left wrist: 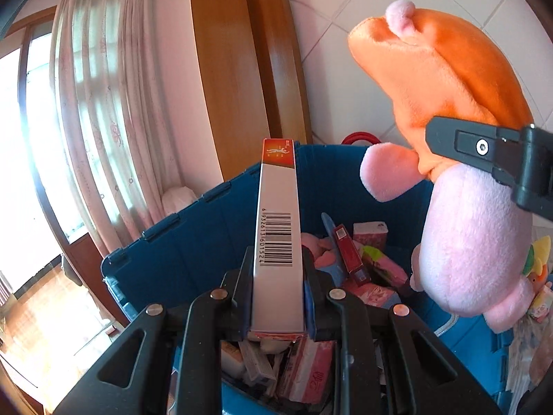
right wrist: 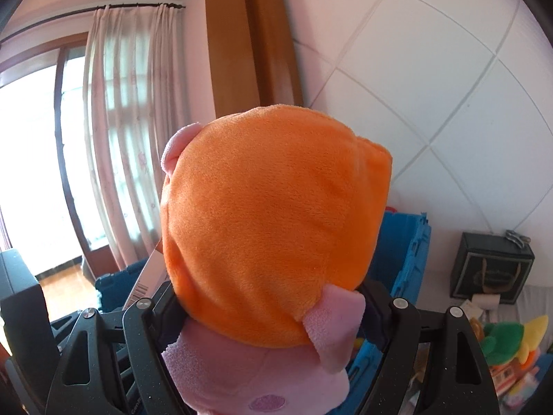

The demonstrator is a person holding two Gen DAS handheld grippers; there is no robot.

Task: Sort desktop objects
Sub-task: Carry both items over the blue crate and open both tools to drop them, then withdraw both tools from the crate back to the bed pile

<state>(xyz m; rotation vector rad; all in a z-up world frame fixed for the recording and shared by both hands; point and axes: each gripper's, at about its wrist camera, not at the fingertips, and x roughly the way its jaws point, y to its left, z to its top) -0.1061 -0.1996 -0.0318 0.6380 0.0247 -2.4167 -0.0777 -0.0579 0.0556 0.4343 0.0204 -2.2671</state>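
My left gripper (left wrist: 276, 266) is shut on a long white box (left wrist: 276, 235) with a barcode and a red end, held upright over the blue bin (left wrist: 193, 242). My right gripper (right wrist: 269, 297) is shut on a pink plush toy with an orange hood (right wrist: 273, 221). In the left wrist view the plush toy (left wrist: 459, 180) hangs at the right above the bin, with one right gripper finger (left wrist: 490, 152) across its neck. The white box shows at the left edge of the plush in the right wrist view (right wrist: 147, 276).
The bin holds several tissue packs (left wrist: 369, 235), small boxes (left wrist: 349, 252) and pink plush items. A black box (right wrist: 490, 266) and a green and yellow toy (right wrist: 511, 339) sit to the right. A curtain (left wrist: 103, 103), a wooden panel (left wrist: 242, 69) and a tiled wall stand behind.
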